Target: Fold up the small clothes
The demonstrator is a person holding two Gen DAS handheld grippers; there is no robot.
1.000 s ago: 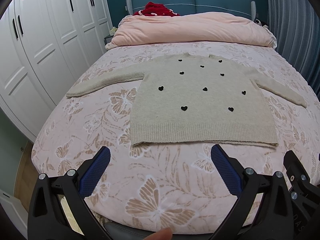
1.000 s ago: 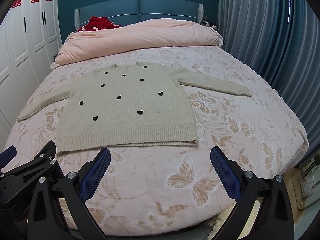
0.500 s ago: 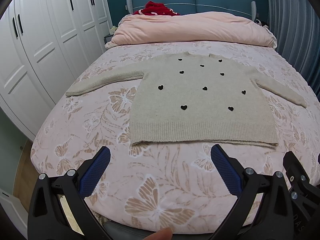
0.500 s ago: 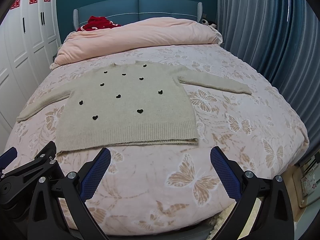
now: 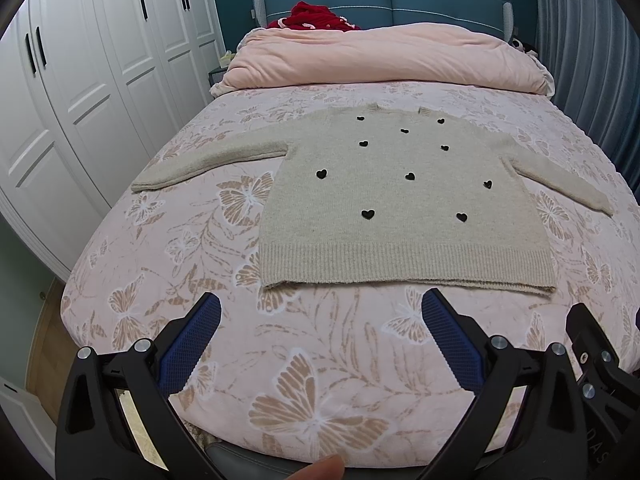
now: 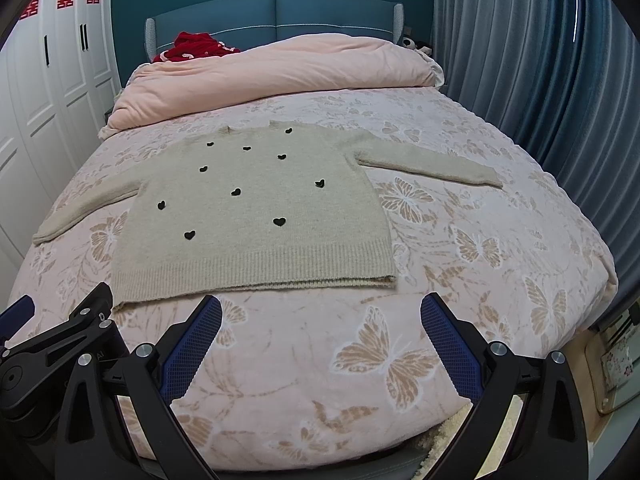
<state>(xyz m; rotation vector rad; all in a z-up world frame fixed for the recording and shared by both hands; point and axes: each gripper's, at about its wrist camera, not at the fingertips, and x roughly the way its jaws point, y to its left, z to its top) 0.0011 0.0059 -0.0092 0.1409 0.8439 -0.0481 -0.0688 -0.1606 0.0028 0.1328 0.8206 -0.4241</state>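
Here, one beige sweater [image 5: 404, 216] lies flat on the bed [image 5: 312, 364], filling the middle of both frames, its ribbed hem toward me and its two sleeves spread out to either side. I count ten small black hearts on its front. My left gripper [image 5: 320, 320] sits at the bottom of the left wrist frame, its two blue fingers [image 5: 192, 344] spread wide apart and holding nothing, short of the hem. My right gripper [image 6: 320, 320] is the same at the bottom of the right wrist frame, fingers apart and empty. One pink duvet [image 5: 384, 60] is bunched across the top of the frame, with one red garment [image 5: 312, 16] behind it.
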